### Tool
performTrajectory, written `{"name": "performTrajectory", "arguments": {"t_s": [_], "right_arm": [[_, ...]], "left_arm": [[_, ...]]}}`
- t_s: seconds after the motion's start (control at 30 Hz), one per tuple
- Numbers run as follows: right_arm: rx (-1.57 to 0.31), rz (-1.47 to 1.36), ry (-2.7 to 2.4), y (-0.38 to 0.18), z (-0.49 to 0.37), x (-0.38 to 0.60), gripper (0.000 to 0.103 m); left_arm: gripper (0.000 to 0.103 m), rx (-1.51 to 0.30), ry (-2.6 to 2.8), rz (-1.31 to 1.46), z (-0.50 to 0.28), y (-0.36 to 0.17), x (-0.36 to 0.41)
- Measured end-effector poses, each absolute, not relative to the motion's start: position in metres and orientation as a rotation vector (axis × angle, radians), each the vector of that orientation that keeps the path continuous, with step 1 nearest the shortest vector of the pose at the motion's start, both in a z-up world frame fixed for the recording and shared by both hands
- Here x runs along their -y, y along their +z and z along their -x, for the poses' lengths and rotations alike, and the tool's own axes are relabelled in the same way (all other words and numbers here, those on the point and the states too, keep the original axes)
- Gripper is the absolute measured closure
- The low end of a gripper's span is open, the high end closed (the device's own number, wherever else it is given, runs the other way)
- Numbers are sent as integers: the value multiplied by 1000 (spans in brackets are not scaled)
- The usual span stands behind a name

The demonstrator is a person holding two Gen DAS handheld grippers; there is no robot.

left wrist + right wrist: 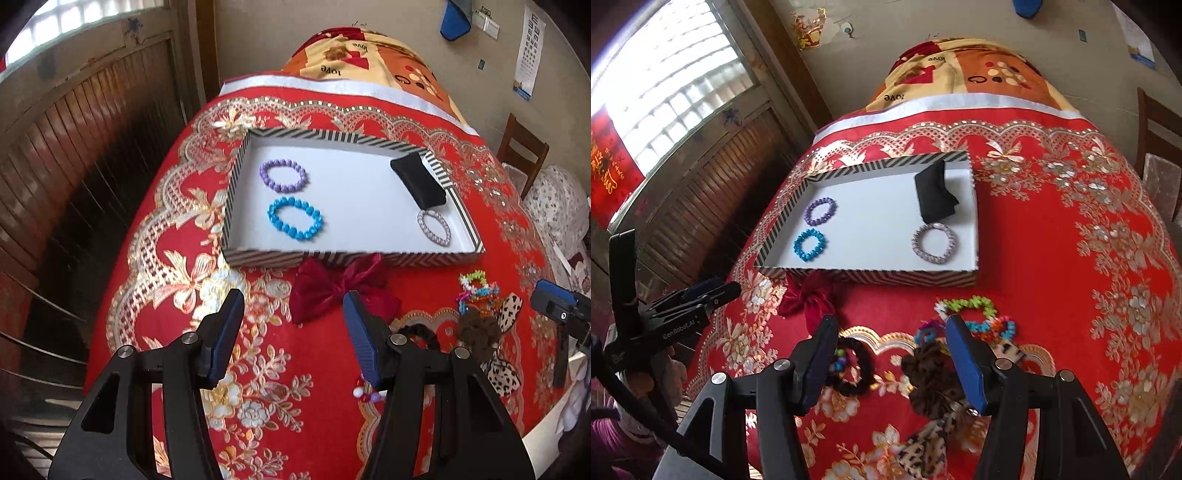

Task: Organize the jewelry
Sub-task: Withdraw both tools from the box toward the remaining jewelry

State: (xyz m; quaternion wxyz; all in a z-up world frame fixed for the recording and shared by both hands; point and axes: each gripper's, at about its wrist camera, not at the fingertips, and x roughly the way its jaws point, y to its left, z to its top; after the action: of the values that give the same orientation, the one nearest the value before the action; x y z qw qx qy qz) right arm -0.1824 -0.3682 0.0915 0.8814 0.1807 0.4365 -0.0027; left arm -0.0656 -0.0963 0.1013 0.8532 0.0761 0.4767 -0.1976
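Daylit window (pixel 670 79) over wooden panelling (pixel 74 147), beige wall (pixel 258 33), wooden chair (pixel 522 151).

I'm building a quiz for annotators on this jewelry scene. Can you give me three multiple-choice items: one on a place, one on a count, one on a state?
1. Where does the dark red velvet bow lie?
A. inside the tray
B. on the cloth against the tray's near wall
C. on the chair

2. How many ring-shaped bracelets lie in the striped-walled white tray?
A. one
B. three
C. five

3. How is the left gripper?
A. open, empty
B. shut on a bracelet
C. shut on the bow

B: the dark red velvet bow lies outside the striped-walled white tray.
B: purple, blue, silvery.
A: left gripper fingers stand apart.
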Motion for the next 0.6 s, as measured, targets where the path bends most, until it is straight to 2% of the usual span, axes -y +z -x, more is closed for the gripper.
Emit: {"name": "performTrajectory", "arguments": {"t_s": [0.4, 0.6], "right_arm": [[-968, -397, -117, 55, 216, 409, 45], [-945, -325, -122, 63, 192, 423, 57]], "left_arm": [[47, -1122, -450, -64, 63, 80, 85], [47, -1174, -469, 2, 52, 72, 97]]}}
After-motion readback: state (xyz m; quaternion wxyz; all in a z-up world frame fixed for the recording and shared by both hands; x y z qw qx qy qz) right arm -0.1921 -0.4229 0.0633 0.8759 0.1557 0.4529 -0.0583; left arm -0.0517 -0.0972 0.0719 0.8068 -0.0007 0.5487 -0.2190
